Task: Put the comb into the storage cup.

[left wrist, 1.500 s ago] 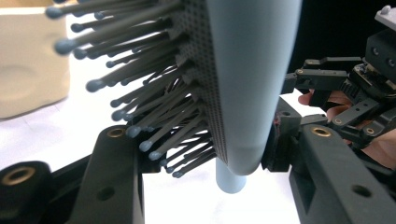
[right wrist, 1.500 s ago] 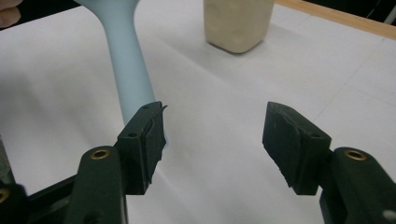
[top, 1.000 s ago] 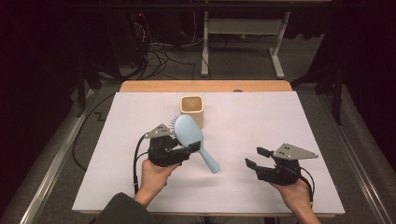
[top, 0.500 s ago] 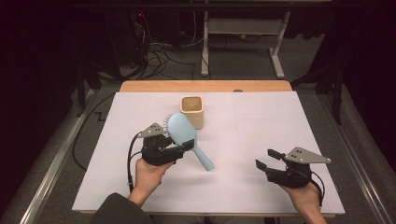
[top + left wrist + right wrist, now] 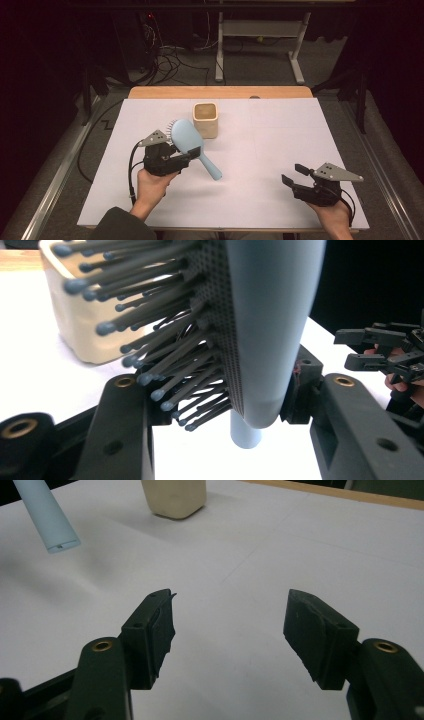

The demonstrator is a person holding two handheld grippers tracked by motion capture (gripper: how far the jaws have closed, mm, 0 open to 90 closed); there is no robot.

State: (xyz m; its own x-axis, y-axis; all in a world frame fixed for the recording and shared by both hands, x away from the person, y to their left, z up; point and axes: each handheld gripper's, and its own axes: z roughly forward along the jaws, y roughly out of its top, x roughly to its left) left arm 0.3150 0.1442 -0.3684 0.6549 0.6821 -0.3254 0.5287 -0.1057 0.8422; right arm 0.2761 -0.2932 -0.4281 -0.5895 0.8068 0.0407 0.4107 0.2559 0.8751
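Cream cup [image 5: 205, 120] upright on table, contents unclear — left claw [image 5: 184, 156] grips blue hairbrush [image 5: 192, 145]; right claw [image 5: 295, 175] wide.

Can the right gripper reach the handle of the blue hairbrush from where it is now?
Probably yes. The right gripper is open and holds nothing, and only bare white table lies between it and the hairbrush handle, which sticks out free of the left gripper.
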